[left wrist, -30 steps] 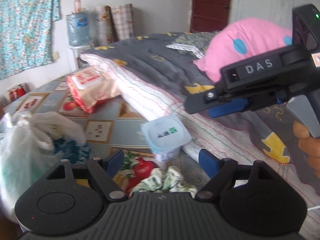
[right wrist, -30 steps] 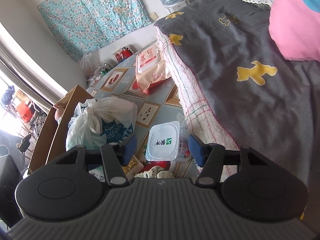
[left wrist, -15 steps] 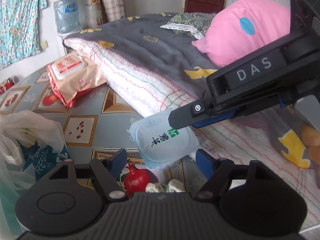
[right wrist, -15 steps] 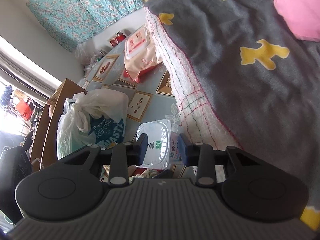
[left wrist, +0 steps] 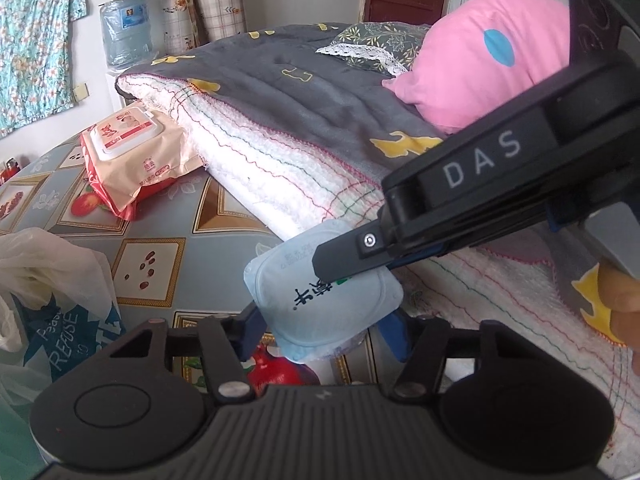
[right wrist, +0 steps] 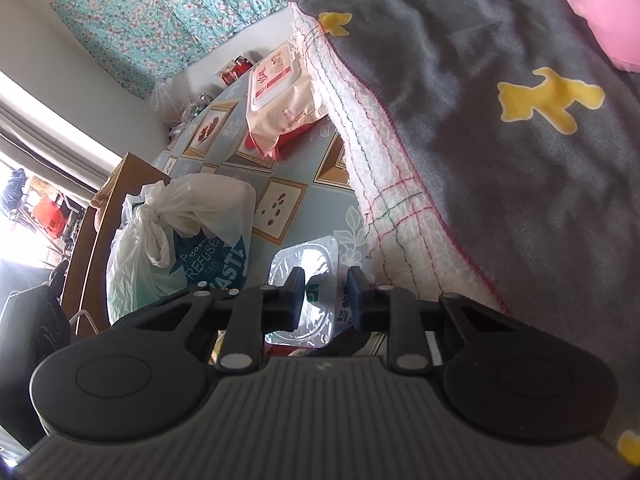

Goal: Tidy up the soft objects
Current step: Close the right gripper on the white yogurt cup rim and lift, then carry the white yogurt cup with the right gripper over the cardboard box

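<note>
Both tongs are closing on the yogurt cup [left wrist: 320, 304] near the counter's [left wrist: 224, 240] blanket-side edge. The right tongs [right wrist: 323, 298] straddle its lid and the left tongs [left wrist: 320, 330] flank its body, likely sharing the lift.

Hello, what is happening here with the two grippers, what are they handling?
A person holds both grippers over a small sealed cup on the patterned tablecloth, beside a folded grey blanket. The left gripper is closing around the cup's sides, and the right gripper is closing over its foil lid. A firm grip is not yet clear. A wet-wipes pack lies behind.
</note>
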